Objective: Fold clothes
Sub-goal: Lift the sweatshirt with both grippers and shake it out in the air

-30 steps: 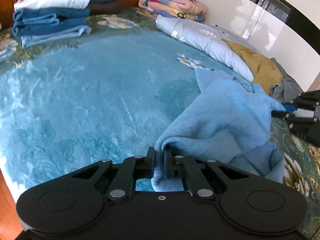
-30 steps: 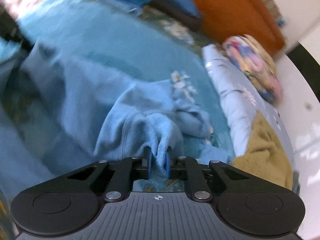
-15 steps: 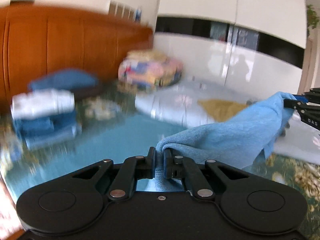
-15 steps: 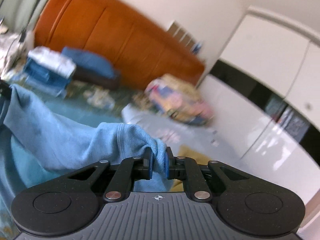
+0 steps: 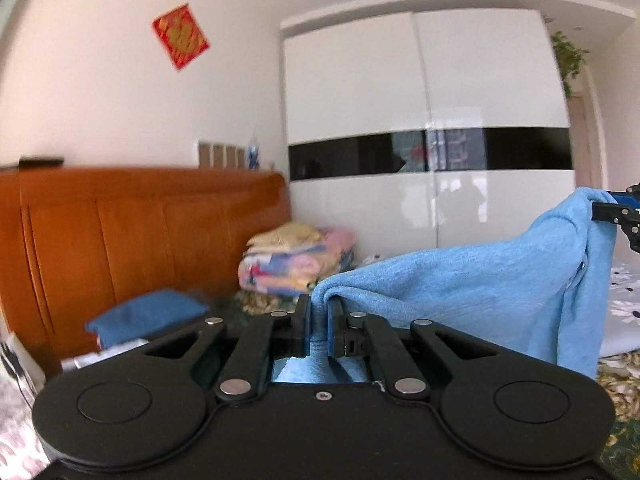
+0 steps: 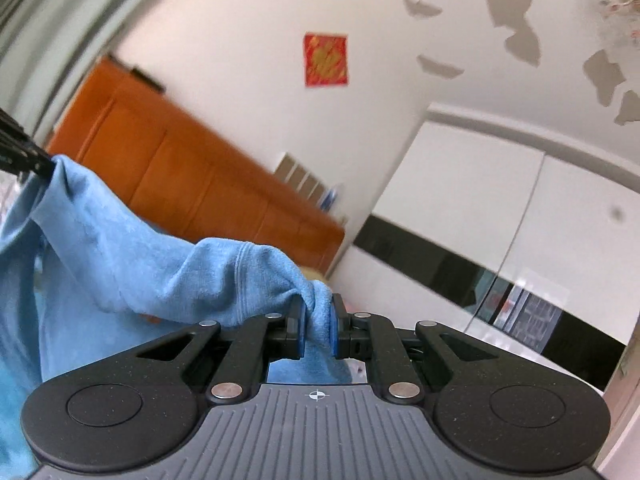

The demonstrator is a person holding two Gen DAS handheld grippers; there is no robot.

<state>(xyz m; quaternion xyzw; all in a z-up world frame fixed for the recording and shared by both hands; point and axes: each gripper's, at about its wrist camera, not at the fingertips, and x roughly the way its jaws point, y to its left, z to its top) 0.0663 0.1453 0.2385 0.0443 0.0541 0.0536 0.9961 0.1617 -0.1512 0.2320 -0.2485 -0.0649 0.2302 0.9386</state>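
I hold light blue garment (image 5: 460, 292) aloft | left gripper (image 5: 319, 312) clamped on one edge | right gripper (image 6: 316, 316) at 3 o'clock, pinching the other

Left tongs (image 5: 319, 322) and right tongs (image 6: 317, 326) both clamped, pointing level.

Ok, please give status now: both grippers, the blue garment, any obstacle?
Left gripper and right gripper shut on blue garment. Garment hangs stretched between them. No obstacle visible.
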